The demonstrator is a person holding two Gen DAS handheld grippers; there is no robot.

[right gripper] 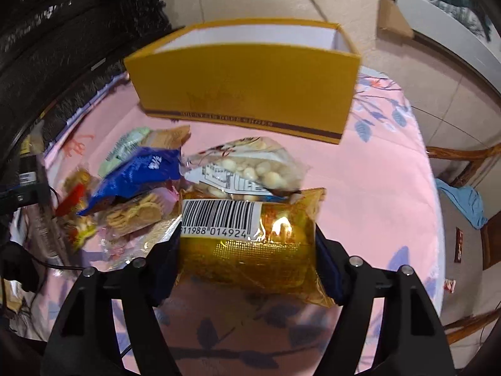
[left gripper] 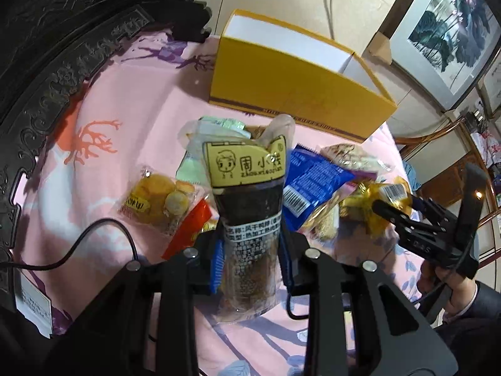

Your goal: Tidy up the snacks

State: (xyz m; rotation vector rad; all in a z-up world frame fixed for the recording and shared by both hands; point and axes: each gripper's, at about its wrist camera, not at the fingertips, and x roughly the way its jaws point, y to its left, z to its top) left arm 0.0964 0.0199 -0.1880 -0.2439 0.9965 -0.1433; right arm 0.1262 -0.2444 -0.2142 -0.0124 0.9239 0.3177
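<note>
A desk (right gripper: 391, 163) covered by a pink floral cloth is seen beside dark carved furniture (left gripper: 62, 47), with framed pictures (left gripper: 444, 31) leaning against the wall. An open yellow box (right gripper: 250, 94) is set at the far side of the desk. A heap of snack packets (right gripper: 141, 188) is spread in front of it. The left gripper (left gripper: 250, 257) is closed narrowly on a dark packet with a yellow label (left gripper: 247, 206), held upright above the heap. The right gripper (right gripper: 250, 260) is closed on a gold packet with a barcode (right gripper: 250, 250), gripped across its width just beside the heap.
</note>
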